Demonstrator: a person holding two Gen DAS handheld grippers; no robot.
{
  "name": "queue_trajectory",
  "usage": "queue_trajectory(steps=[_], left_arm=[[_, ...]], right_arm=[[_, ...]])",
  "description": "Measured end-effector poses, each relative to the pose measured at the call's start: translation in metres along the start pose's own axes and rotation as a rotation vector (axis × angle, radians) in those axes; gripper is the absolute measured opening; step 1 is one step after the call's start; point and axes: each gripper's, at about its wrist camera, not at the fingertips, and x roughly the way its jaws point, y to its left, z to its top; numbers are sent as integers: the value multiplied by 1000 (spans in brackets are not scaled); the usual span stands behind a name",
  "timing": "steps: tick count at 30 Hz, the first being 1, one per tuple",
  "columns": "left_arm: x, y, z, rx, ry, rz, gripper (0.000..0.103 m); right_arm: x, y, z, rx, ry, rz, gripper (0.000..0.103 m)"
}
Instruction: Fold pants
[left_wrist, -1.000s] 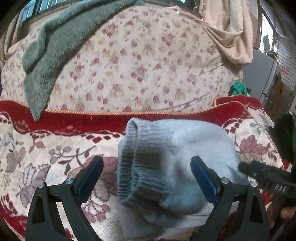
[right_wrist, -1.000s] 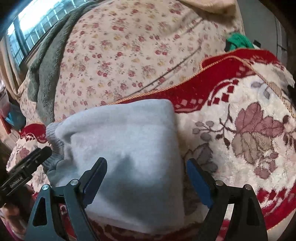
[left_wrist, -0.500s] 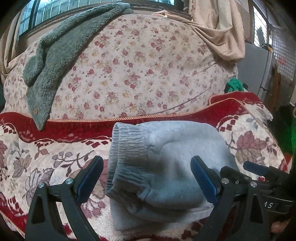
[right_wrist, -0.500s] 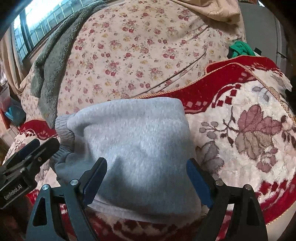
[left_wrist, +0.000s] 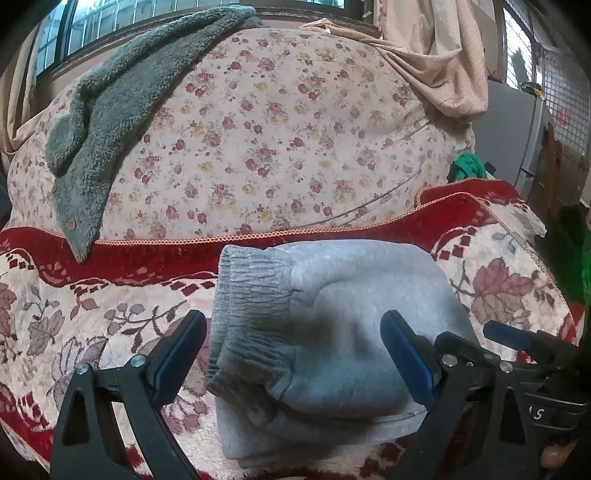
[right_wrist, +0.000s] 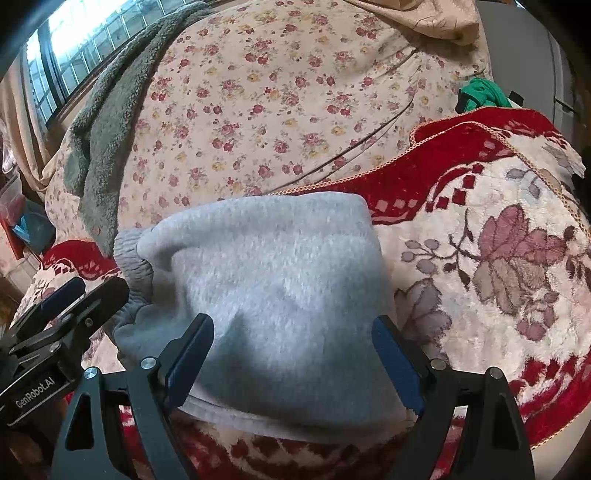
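On red flowery blanket (left_wrist: 110, 302), folded grey pants (left_wrist: 332, 332) just ahead of both grippers, long side across; left gripper (left_wrist: 295, 354) and right gripper (right_wrist: 291, 354) wide, empty, equally near.

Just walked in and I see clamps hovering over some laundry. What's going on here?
A person is folding pants with a hand-held claw in each hand. The grey pants lie folded into a compact bundle on the red floral blanket, elastic band toward the left. The left claw and the right claw both hang open over the bundle, gripping nothing. A flowered cushion with a grey fleece garment draped on it sits behind. The fold looks about finished.
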Motion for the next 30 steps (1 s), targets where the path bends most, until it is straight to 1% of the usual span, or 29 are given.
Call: queue_trajectory(steps=[25,30], left_arm=[[8,-1,-1,4,15,-1,95],[9,-4,-1,13,4,-7,95]], right_arm=[[10,-7,-1,17,29,-9,91],[12,-8,-1,16,36,-15,91]])
